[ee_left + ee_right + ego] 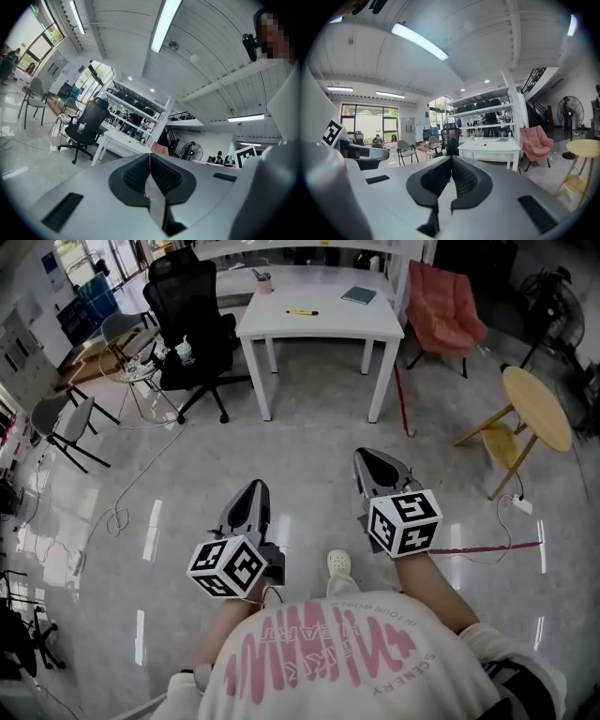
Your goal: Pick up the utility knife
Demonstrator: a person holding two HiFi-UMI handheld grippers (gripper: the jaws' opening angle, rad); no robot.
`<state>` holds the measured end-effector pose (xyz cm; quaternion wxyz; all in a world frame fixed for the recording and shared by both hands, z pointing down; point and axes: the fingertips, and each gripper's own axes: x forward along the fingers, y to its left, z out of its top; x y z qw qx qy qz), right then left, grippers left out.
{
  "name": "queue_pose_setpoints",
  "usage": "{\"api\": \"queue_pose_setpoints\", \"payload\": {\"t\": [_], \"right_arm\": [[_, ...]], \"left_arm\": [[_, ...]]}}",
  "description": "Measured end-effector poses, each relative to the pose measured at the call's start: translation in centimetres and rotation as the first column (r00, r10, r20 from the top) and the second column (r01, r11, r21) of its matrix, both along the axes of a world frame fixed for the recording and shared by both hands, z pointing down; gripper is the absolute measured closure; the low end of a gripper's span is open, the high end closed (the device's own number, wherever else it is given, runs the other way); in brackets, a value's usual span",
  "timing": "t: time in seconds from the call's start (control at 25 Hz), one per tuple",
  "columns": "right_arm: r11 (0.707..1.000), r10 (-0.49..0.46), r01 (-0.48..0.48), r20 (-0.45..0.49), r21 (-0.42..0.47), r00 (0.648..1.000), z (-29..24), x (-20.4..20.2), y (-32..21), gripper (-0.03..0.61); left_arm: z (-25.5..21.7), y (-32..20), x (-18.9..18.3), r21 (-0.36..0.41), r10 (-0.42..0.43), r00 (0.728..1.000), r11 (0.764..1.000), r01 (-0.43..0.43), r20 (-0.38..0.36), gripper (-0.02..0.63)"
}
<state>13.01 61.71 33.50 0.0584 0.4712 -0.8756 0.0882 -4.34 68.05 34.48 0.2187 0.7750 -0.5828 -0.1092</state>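
Observation:
The yellow utility knife [302, 312] lies on the white table [323, 324] far ahead across the floor; it also shows small in the right gripper view [480, 145] and in the left gripper view [125, 139]. My left gripper [255, 486] is held out level in front of the person's body, jaws shut with nothing between them [150, 157]. My right gripper [375, 457] is beside it, a little further forward, also shut and empty [451, 159]. Both are well short of the table.
On the table stand a pink cup [264, 283] and a dark notebook [359, 295]. A black office chair [192, 315] is left of it, a pink armchair [448, 301] right. A round wooden table [536, 407], floor cables [117, 517] and grey chairs [66, 423] flank the floor.

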Motion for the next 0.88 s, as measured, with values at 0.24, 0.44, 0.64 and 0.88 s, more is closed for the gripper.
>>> {"api": "queue_pose_setpoints", "payload": {"t": [0.24, 0.44, 0.64, 0.88], "right_arm": [[1.0, -0.015, 0.015, 0.012, 0.026, 1.0, -2.2, 0.9, -10.3, 0.563], [0.997, -0.045, 0.044, 0.013, 0.067, 0.999, -4.5, 1.2, -18.7, 0.563], [0.992, -0.068, 0.066, 0.015, 0.112, 0.998, -7.0, 1.8, -25.9, 0.563], [0.984, -0.072, 0.068, 0.02, 0.162, 0.997, -8.3, 4.2, -32.7, 0.563]], "left_arm": [[-2.7, -9.5, 1.0, 0.044, -0.012, 1.0, 0.999, 0.011, 0.024, 0.589], [-5.0, -17.6, 1.5, 0.09, -0.041, 0.999, 0.995, 0.039, 0.025, 0.589], [-7.2, -25.0, 2.4, 0.131, -0.053, 0.998, 0.99, 0.048, 0.029, 0.589], [-7.9, -32.4, 4.4, 0.17, -0.064, 0.998, 0.984, 0.058, 0.03, 0.589]]}}
